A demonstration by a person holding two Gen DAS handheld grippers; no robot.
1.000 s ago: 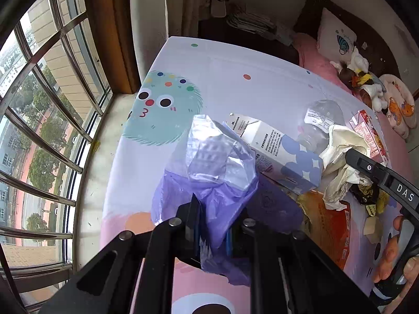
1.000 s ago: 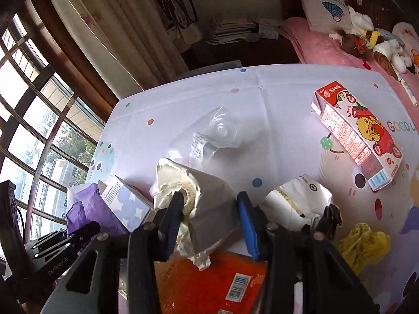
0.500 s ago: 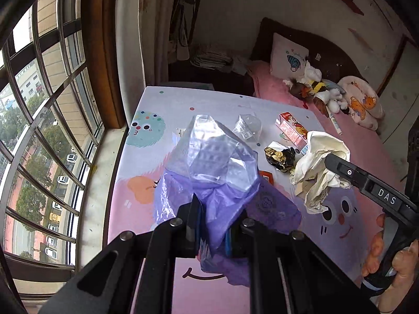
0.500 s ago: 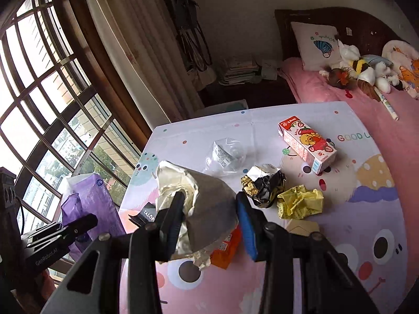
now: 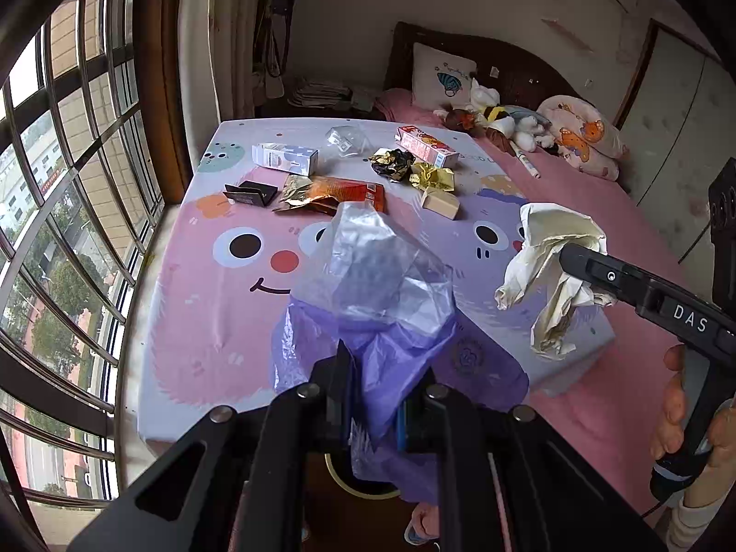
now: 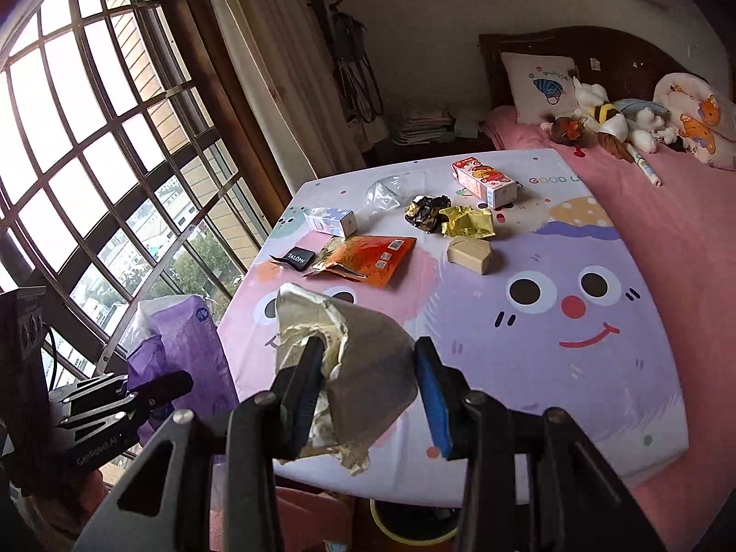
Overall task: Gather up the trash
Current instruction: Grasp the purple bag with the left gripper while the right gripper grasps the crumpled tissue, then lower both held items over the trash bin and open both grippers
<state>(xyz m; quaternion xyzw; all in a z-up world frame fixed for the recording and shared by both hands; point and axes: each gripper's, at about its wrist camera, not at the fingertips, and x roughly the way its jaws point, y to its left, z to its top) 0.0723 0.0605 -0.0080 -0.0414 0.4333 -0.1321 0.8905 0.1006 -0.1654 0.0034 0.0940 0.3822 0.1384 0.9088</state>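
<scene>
We hold the purple plastic bag point(image 5: 391, 359) pinched in the left tool point(image 5: 375, 407), its crumpled mouth standing up above the fingers, off the near edge of the tabletop point(image 5: 207, 322). Our right tool point(image 6: 368, 386) is clamped on a crumpled wad of cream paper point(image 6: 340, 345), held in the air above the near edge, just beside the bag. Well apart on the far half of the tabletop lie an orange snack packet point(image 6: 368, 257), a small black box point(image 6: 299, 258), a white and blue carton point(image 6: 331, 221), a clear plastic cup point(image 6: 386, 191), a red juice carton point(image 6: 483, 179), black foil point(image 6: 425, 211), a yellow wrapper point(image 6: 467, 223) and a tan box point(image 6: 469, 255)
</scene>
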